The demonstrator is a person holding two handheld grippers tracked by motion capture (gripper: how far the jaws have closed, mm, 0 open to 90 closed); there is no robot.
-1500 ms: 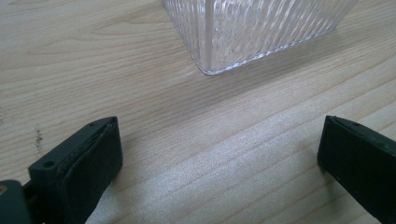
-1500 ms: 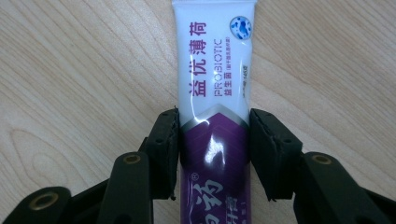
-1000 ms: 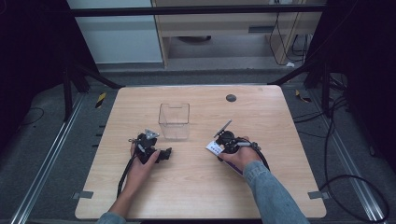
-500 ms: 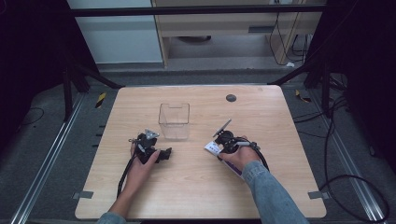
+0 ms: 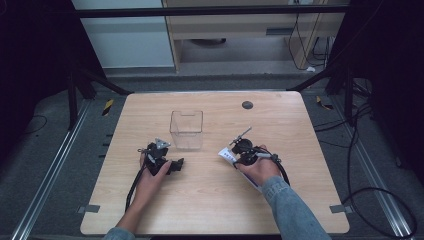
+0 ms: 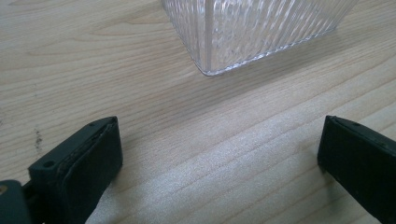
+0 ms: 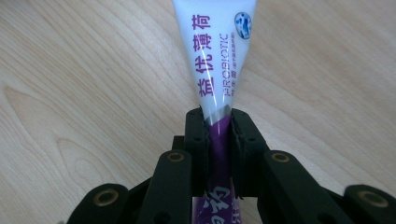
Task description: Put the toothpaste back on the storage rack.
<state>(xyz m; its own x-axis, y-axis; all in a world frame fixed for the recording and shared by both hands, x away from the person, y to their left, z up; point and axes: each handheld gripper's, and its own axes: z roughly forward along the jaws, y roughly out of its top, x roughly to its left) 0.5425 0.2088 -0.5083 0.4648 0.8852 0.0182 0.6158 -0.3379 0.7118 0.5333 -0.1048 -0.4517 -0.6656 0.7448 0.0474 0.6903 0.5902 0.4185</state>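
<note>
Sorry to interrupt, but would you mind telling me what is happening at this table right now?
A person sits at a wooden table with a gripper in each hand. The right gripper has its jaws shut on a white and purple tube, holding it low over the wood. The left gripper is open with nothing between its jaws, resting just short of a clear ribbed plastic container.

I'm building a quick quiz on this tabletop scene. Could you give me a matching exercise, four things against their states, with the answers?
Things:
1. left gripper
2. right gripper
3. tube
4. clear box

States:
A. white and purple, pinched at one end
B. jaws wide apart, nothing between
C. standing empty on the table
D. jaws closed on something

Pairs: 1-B, 2-D, 3-A, 4-C
</note>
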